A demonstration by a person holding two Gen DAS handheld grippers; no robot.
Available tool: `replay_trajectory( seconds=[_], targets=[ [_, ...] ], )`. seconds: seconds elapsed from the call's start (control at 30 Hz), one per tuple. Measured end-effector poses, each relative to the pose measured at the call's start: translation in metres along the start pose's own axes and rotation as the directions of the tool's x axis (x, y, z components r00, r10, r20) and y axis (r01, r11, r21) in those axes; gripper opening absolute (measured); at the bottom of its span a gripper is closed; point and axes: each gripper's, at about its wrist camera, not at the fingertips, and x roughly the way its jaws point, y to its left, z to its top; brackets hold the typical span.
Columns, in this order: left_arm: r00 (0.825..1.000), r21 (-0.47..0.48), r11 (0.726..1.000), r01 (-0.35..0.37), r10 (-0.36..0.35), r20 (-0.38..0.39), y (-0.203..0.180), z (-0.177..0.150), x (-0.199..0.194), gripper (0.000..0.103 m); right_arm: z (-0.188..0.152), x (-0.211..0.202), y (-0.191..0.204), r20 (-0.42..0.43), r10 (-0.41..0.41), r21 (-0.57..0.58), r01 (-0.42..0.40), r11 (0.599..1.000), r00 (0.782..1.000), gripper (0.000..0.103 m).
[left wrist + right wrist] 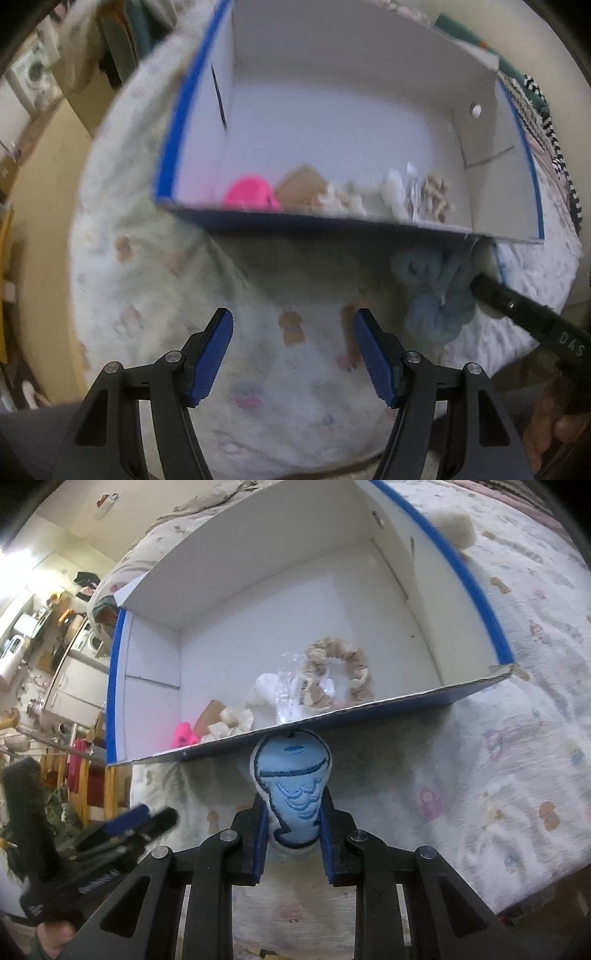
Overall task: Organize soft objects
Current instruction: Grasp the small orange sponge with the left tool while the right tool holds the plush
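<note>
We note the left gripper (293, 356) at 6 o'clock in its own view, fingers (214, 356) spread wide with nothing between them, hovering over the printed blanket (155, 295). In the right wrist view the same gripper (147, 821) appears blurred at 8 o'clock, apart from the box.

We record the box (192, 110), white inside with blue rims, lying on the blanket with its open top toward us. Along its near wall, left to right, we find a pink toy (251, 194), a brown card (301, 182), a cream scrunchie (340, 199), a white plush (395, 194) partly under clear wrapping, and a beige scrunchie (437, 199). The right wrist view confirms the row: pink toy (183, 734) at the left corner, card (208, 716), cream scrunchie (232, 720), white plush (267, 692), and the beige scrunchie (338, 670) lying flat as a ring on the box (461, 568) floor.

We find the right gripper (293, 836) at 6 o'clock in its own view, fingers (258, 843) drawn narrow and clamped on both sides of a blue plush (293, 786) with darker stitching. The plush sits just outside the box, its top at the near wall's edge. From the left wrist view the blue plush (437, 295) shows at 4 o'clock, with the right gripper (484, 286) meeting it from the right; motion blur hides finer detail there.

A cream plush (452, 526) lies on the blanket (517, 701) at 1 o'clock, beyond the box's right wall.
</note>
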Motion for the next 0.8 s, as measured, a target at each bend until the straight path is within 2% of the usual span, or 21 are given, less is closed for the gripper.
replay_trajectory(
  seconds=[0.13,0.23,0.37,0.43,0.57,0.6,0.63,0.7,0.8],
  targets=[
    [0.995,-0.024,0.998,0.057,-0.058,-0.080,-0.010,-0.003,0.021,0.065,0.001,0.000,-0.006,0.006,-0.040,0.014,0.040,0.999,0.999,0.026],
    [0.994,0.010,0.999,0.045,-0.044,-0.101,-0.027,-0.003,0.035,0.065,0.000,-0.007,-0.012,0.026,-0.097,0.018,0.096,0.995,0.995,0.026],
    [0.991,0.032,0.999,0.024,-0.020,-0.136,-0.047,-0.002,0.055,0.060,-0.001,-0.010,-0.022,0.023,-0.107,0.042,0.106,0.993,0.994,0.026],
    [0.987,0.053,0.999,-0.001,0.010,-0.162,-0.055,-0.003,0.067,0.042,-0.001,-0.008,-0.025,0.014,-0.112,0.048,0.111,0.993,0.994,0.026],
    [0.980,0.068,0.997,-0.048,0.060,-0.191,-0.061,-0.004,0.082,0.029,-0.002,-0.010,-0.029,0.012,-0.107,0.045,0.106,0.993,0.994,0.026],
    [0.980,0.071,0.996,-0.050,0.063,-0.188,-0.061,-0.003,0.083,0.017,-0.002,-0.009,-0.028,0.010,-0.105,0.043,0.105,0.994,0.994,0.026],
    [0.981,0.074,0.996,-0.049,0.062,-0.183,-0.062,-0.001,0.082,0.013,-0.002,-0.009,-0.027,0.010,-0.103,0.041,0.103,0.994,0.995,0.026],
    [0.982,0.073,0.997,-0.036,0.048,-0.180,-0.063,0.001,0.081,0.008,-0.002,-0.008,-0.024,0.008,-0.099,0.034,0.099,0.995,0.995,0.026],
    [0.984,0.063,0.998,-0.022,0.033,-0.176,-0.057,0.002,0.077,0.006,-0.001,-0.007,-0.020,0.004,-0.092,0.024,0.092,0.995,0.996,0.026]
  ],
)
